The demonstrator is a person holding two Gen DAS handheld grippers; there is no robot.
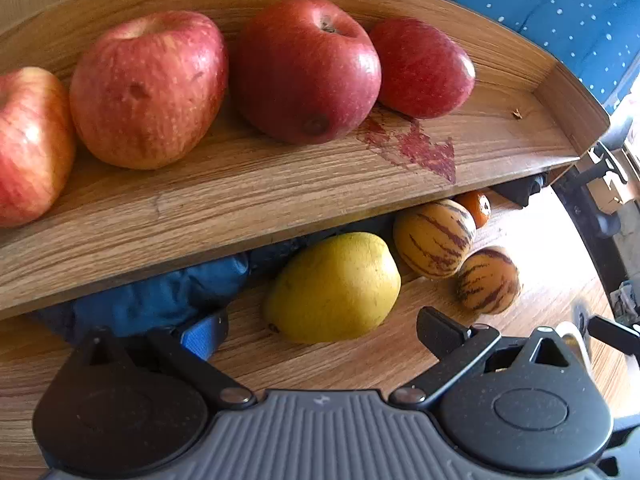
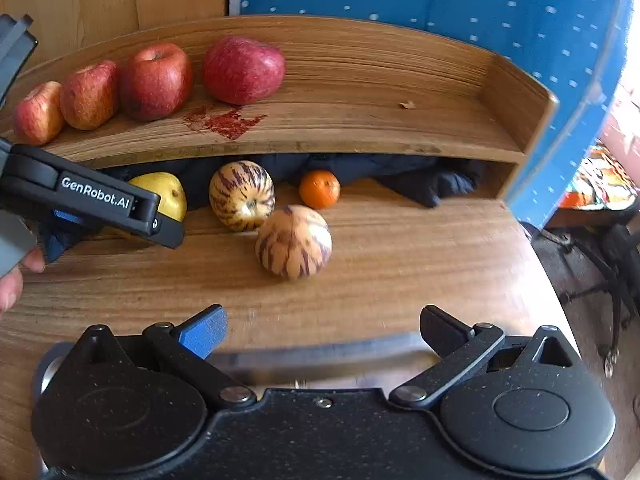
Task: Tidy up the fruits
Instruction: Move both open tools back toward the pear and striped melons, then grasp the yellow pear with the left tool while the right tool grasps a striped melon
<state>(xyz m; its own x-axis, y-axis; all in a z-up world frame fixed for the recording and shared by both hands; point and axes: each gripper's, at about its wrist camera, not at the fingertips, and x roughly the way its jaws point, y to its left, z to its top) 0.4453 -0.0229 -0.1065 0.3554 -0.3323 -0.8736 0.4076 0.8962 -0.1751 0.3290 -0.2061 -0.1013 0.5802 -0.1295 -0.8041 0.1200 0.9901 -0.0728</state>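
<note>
Several red apples (image 1: 306, 68) (image 2: 154, 80) sit in a row on the left half of the wooden shelf (image 1: 248, 196) (image 2: 360, 128). Below it on the table lie a yellow pear (image 1: 336, 286) (image 2: 170, 196), two striped melons (image 1: 434, 238) (image 2: 242, 194) (image 1: 488, 280) (image 2: 294, 242) and a small orange (image 1: 476, 208) (image 2: 320, 189). My left gripper (image 1: 320, 332) is open, close to the pear, which lies just ahead between its fingers. My right gripper (image 2: 322, 330) stands open and empty, back from the nearer melon. The right wrist view shows the left gripper's body (image 2: 96, 204) in front of the pear.
A dark red stain (image 1: 416, 148) (image 2: 226, 122) marks the shelf beside the apples. Dark blue cloth (image 1: 160, 300) (image 2: 424, 184) is bunched under the shelf. A blue dotted panel (image 2: 440, 4) stands behind. The table edge (image 2: 552, 280) drops off at the right. A person's hand (image 2: 16, 276) is at left.
</note>
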